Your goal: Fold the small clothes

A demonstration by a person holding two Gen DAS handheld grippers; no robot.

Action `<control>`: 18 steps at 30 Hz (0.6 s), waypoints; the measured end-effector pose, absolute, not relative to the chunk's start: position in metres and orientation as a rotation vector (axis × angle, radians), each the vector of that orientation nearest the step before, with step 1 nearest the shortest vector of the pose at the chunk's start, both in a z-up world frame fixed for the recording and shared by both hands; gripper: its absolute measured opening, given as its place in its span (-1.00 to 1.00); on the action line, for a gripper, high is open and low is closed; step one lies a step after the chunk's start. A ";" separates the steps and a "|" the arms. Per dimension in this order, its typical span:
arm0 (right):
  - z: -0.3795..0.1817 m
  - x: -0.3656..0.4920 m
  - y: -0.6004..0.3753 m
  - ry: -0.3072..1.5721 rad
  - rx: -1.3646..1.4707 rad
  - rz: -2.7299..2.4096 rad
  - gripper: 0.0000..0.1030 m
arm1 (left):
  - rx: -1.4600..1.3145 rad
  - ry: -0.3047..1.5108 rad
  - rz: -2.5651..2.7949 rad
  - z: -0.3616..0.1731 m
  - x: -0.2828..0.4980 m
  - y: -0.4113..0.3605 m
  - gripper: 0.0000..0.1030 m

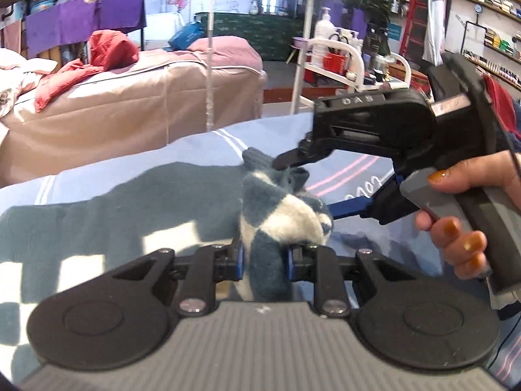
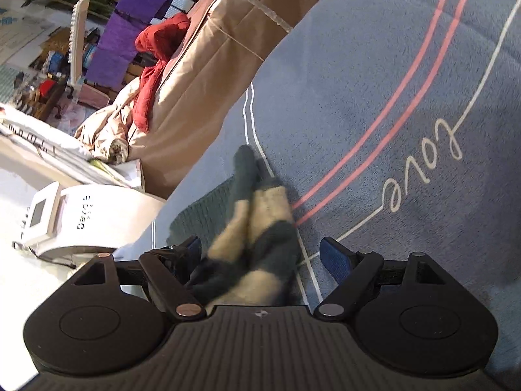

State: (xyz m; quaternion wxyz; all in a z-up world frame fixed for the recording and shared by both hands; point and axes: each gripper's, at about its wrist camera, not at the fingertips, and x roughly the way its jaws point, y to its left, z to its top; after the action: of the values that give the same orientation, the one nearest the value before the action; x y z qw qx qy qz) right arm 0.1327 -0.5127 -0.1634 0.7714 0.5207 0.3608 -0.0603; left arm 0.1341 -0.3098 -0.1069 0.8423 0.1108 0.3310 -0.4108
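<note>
Fuzzy blue-grey and cream striped sock (image 1: 280, 218) bunched on blue bedspread with pink and white lines (image 1: 130, 179). Left gripper (image 1: 264, 257) jaws pinching sock's near end. Right gripper (image 2: 263, 254) jaws spread wide, sock lying loose between them.

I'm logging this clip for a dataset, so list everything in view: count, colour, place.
fuzzy sock: one bundle, dark blue-grey and cream, on the blue bedspread, between both grippers
blue bedspread: one, grey-blue with pink and white lines and script, under everything
red jacket: one, on the beige bed behind
beige bed: one, tan cover, background left
purple cloths: a few, hung at the back
white cart: one, holding bottles, background right
white machine: one, left of the bedspread
left gripper: black, jaws shut on the sock
right gripper: black, jaws open around the sock
hand: one, orange nails, on the right gripper's handle
</note>
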 end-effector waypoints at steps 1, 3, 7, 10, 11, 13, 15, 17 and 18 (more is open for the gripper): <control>-0.165 0.135 -0.513 0.775 1.151 -0.120 1.00 | 0.234 0.699 -0.874 -0.107 0.134 -0.307 -0.57; -0.169 0.142 -0.511 0.780 1.191 -0.090 1.00 | 0.246 0.696 -0.879 -0.108 0.128 -0.305 -0.57; -0.170 0.155 -0.508 0.786 1.240 -0.079 1.00 | 0.311 0.660 -0.891 -0.110 0.116 -0.301 -0.56; -0.166 0.155 -0.510 0.768 1.242 -0.092 1.00 | 0.393 0.619 -0.908 -0.108 0.102 -0.306 -0.56; -0.164 0.153 -0.511 0.755 1.244 -0.086 1.00 | 0.400 0.616 -0.916 -0.109 0.097 -0.308 -0.56; -0.165 0.157 -0.510 0.792 1.206 -0.069 1.00 | 0.403 0.620 -0.927 -0.110 0.095 -0.312 -0.56; -0.168 0.163 -0.504 0.881 1.151 -0.061 1.00 | 0.406 0.626 -0.927 -0.110 0.095 -0.318 -0.56; -0.168 0.159 -0.502 0.868 1.124 -0.081 0.83 | 0.398 0.636 -0.928 -0.110 0.100 -0.320 -0.56; -0.169 0.159 -0.502 0.865 1.117 -0.084 0.45 | 0.391 0.641 -0.925 -0.109 0.103 -0.320 -0.56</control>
State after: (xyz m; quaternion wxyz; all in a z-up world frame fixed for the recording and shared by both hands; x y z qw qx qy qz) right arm 0.1585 -0.5018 -0.1694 0.7600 0.5130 0.3973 -0.0384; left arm 0.1029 -0.3197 -0.1093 0.8277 0.1843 0.3017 -0.4358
